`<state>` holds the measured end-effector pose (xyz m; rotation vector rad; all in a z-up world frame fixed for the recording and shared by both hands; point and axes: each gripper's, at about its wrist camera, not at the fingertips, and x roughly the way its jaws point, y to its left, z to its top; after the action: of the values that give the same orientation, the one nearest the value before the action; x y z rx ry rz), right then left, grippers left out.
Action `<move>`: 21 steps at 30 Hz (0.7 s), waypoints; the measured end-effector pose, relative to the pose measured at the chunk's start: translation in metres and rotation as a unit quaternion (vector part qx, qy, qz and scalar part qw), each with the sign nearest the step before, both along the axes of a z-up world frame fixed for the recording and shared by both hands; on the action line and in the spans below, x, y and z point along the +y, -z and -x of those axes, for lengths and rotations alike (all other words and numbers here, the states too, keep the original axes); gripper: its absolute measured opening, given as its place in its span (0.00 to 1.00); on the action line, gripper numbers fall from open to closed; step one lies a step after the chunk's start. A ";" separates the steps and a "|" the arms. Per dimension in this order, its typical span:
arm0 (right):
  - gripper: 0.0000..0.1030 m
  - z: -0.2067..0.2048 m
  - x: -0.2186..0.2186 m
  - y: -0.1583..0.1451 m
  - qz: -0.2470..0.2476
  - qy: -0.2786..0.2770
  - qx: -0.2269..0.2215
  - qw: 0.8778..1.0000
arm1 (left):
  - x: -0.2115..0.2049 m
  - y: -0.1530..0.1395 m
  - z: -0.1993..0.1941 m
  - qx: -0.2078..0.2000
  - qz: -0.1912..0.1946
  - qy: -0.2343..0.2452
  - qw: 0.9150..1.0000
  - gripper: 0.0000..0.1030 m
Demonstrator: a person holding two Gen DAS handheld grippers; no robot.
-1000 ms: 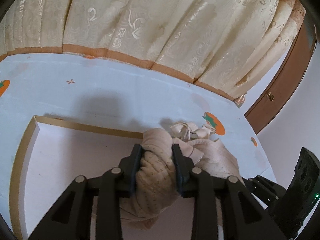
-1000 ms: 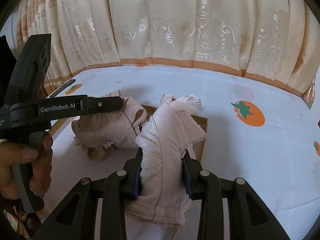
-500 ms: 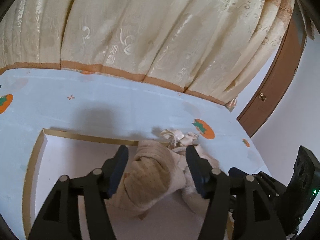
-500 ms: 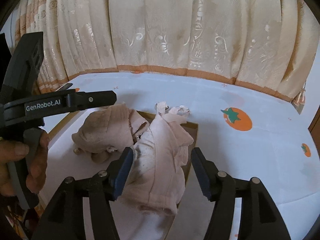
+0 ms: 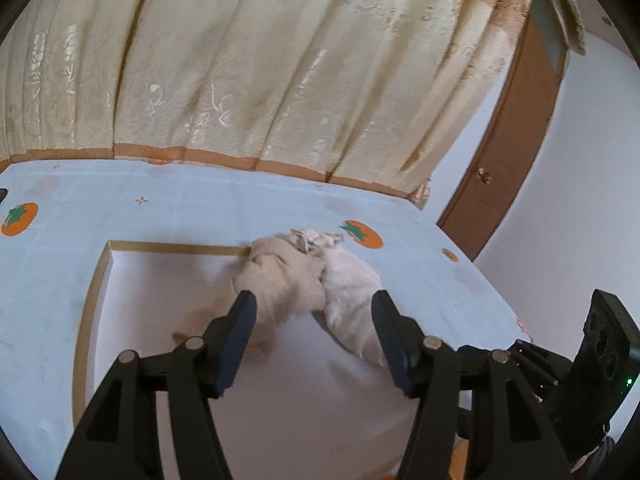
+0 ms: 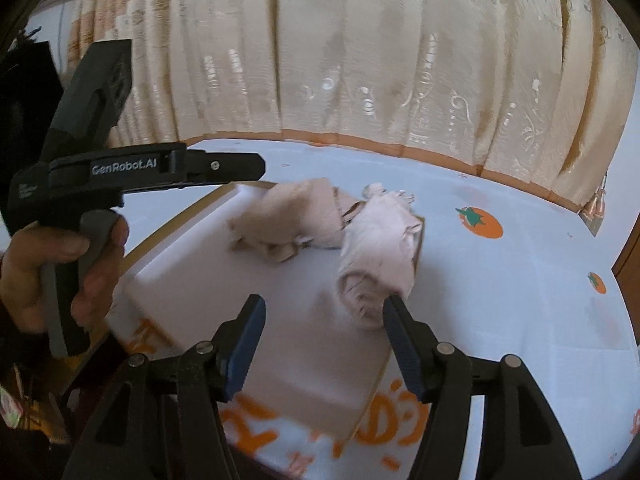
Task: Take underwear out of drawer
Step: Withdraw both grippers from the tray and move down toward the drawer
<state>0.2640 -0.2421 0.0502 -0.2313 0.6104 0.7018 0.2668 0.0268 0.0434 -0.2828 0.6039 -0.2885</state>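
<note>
Left wrist view: left gripper (image 5: 312, 306) fingers apart, nothing held, having just opened; blurred beige underwear (image 5: 286, 276) and pale underwear (image 5: 352, 288) lie in white drawer (image 5: 96, 280), far corner. Right gripper body cut off at edge.

Right wrist view: right gripper (image 6: 324, 310) fingers apart, just opened, empty; pale underwear (image 6: 380, 248) drapes over drawer rim; hand (image 6: 52, 264) holds left gripper.

Support surface: bed (image 6: 500, 300) covered by a pale blue sheet printed with orange persimmon-like fruits. Directly on it sits a shallow white box (image 5: 132, 304) with a gold-tan rim, orange lettering on its near side. Two crumpled pieces of underwear, beige (image 5: 280, 276) and pale pink (image 6: 380, 248), lie in the box's far corner.
</note>
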 end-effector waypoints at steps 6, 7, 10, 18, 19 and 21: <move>0.62 0.040 -0.009 0.006 -0.002 -0.019 0.003 1.000 | 0.001 0.000 0.044 -0.010 -0.011 0.026 1.000 0.58; 0.62 0.047 -0.011 0.008 -0.002 -0.022 0.003 1.000 | 0.002 0.001 0.053 -0.012 -0.018 0.031 0.999 0.58; 0.62 0.068 -0.015 0.015 -0.007 -0.038 0.004 0.999 | 0.007 0.007 0.079 -0.014 -0.046 0.035 0.998 0.58; 0.62 0.107 -0.017 0.051 -0.012 -0.086 0.031 0.996 | 0.034 0.048 0.151 0.025 -0.121 0.021 0.992 0.59; 0.62 0.109 -0.016 0.055 -0.013 -0.091 0.035 0.995 | 0.036 0.054 0.157 0.035 -0.129 0.018 0.991 0.59; 0.62 0.113 -0.009 0.065 -0.008 -0.103 0.043 0.994 | 0.039 0.067 0.166 0.058 -0.138 0.016 0.989 0.59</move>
<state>0.1511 -0.2515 -0.0143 -0.2520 0.6685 0.9184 0.1006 0.0660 -0.0241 -0.0234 0.7554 -0.2166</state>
